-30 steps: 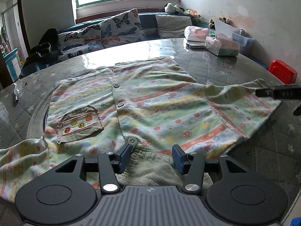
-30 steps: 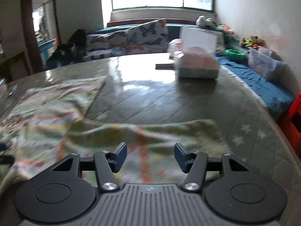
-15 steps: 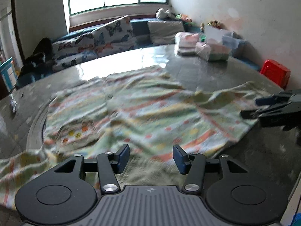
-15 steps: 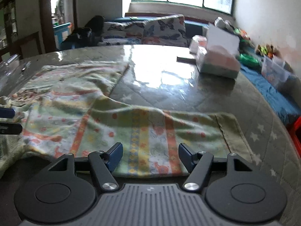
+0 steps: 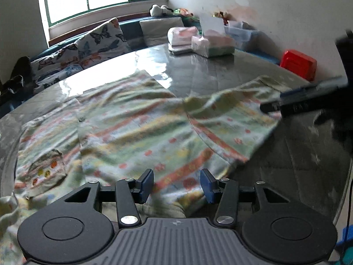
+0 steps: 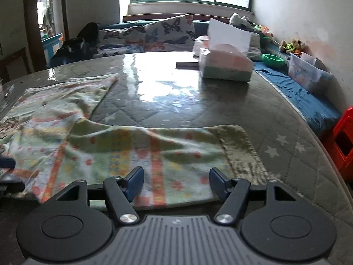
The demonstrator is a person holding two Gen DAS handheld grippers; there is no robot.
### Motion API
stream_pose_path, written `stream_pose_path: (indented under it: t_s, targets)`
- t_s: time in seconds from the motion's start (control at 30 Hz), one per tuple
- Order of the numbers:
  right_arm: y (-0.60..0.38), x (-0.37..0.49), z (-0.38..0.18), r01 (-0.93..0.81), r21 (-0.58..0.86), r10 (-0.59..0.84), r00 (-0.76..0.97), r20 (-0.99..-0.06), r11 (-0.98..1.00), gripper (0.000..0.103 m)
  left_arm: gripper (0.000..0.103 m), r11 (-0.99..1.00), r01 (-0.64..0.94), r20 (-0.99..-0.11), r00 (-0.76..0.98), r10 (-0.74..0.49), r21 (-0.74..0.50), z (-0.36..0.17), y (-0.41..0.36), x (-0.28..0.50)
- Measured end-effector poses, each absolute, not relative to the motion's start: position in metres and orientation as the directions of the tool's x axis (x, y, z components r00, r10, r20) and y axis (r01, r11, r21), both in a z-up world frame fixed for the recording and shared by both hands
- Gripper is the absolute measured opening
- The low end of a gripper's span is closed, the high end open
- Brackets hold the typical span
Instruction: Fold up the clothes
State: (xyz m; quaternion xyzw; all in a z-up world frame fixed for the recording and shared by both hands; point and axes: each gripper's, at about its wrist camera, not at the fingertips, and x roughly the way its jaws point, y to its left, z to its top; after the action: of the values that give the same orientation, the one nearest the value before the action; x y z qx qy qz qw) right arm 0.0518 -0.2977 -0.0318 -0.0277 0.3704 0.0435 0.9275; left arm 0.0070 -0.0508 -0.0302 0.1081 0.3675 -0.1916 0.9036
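Note:
A pastel striped button shirt (image 5: 136, 128) lies spread face up on the quilted table (image 6: 176, 84), with its patch pocket (image 5: 46, 170) at the left. My left gripper (image 5: 177, 185) hovers over the near neckline, just past the olive corduroy collar (image 5: 163, 209). Its jaws are closing with cloth lying under the gap and no pad pressing on it. My right gripper (image 6: 176, 182) stands open above the outstretched sleeve (image 6: 154, 152), near the corduroy cuff (image 6: 240, 150). The right gripper's fingers (image 5: 297, 105) also show over that sleeve in the left wrist view.
A tissue box (image 6: 225, 66) and a wrapped pack (image 5: 183, 36) sit at the table's far side. A red stool (image 6: 342, 143) stands off the right edge. Butterfly cushions (image 5: 99, 42) line the bench under the window, and a plastic bin (image 6: 306, 70) sits on the right.
The left gripper has slid right along the shirt's near edge and rolled a little. The right gripper's jaws have widened slightly, and it now shows nearer over the sleeve in the left wrist view.

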Motion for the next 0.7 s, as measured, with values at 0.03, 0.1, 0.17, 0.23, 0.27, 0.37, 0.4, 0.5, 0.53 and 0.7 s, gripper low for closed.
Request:
stream_pose_path:
  t_s: [0.03, 0.1, 0.17, 0.23, 0.27, 0.37, 0.4, 0.5, 0.53, 0.7]
  targets:
    - [-0.300, 0.053, -0.032, -0.094, -0.019, 0.055, 0.722, -0.689, 0.995, 0.067, 0.049, 0.902, 0.428, -0.704, 0.657, -0.270, 0.053, -0.030, -0.051, 0.006]
    - [-0.300, 0.053, -0.030, -0.095, -0.019, 0.056, 0.725, -0.686, 0.995, 0.067, 0.050, 0.905, 0.423, -0.699, 0.660, -0.276, 0.042, -0.027, -0.048, 0.005]
    - [-0.296, 0.053, -0.027, -0.108, -0.020, 0.065, 0.729, -0.682, 0.994, 0.067, 0.050, 0.914, 0.405, -0.689, 0.671, -0.273, 0.033, -0.022, -0.043, 0.005]
    - [-0.290, 0.053, -0.025, -0.129, -0.014, 0.086, 0.732, -0.675, 0.992, 0.067, 0.051, 0.923, 0.384, -0.679, 0.683, -0.268, 0.023, -0.018, -0.037, 0.005]
    - [-0.287, 0.053, -0.024, -0.141, -0.010, 0.097, 0.734, -0.673, 0.990, 0.067, 0.051, 0.930, 0.368, -0.673, 0.692, -0.260, 0.019, -0.015, -0.033, 0.005]
    - [-0.272, 0.053, -0.020, -0.187, 0.002, 0.141, 0.736, -0.662, 0.982, 0.068, 0.051, 0.951, 0.310, -0.661, 0.716, -0.226, 0.010, -0.010, -0.018, 0.005]
    - [-0.266, 0.054, -0.019, -0.207, 0.006, 0.159, 0.734, -0.660, 0.978, 0.068, 0.051, 0.958, 0.287, -0.659, 0.722, -0.211, 0.008, -0.009, -0.012, 0.006]
    - [-0.250, 0.057, -0.017, -0.256, 0.011, 0.200, 0.729, -0.655, 0.967, 0.068, 0.051, 0.976, 0.219, -0.654, 0.738, -0.164, 0.003, -0.007, 0.007, 0.007]
    - [-0.242, 0.058, -0.016, -0.276, 0.012, 0.216, 0.726, -0.653, 0.961, 0.068, 0.051, 0.981, 0.196, -0.654, 0.743, -0.146, 0.003, -0.007, 0.014, 0.008]
    - [-0.212, 0.063, -0.013, -0.364, 0.004, 0.280, 0.708, -0.649, 0.931, 0.068, 0.051, 0.997, 0.082, -0.649, 0.758, -0.058, 0.006, -0.009, 0.050, 0.010]
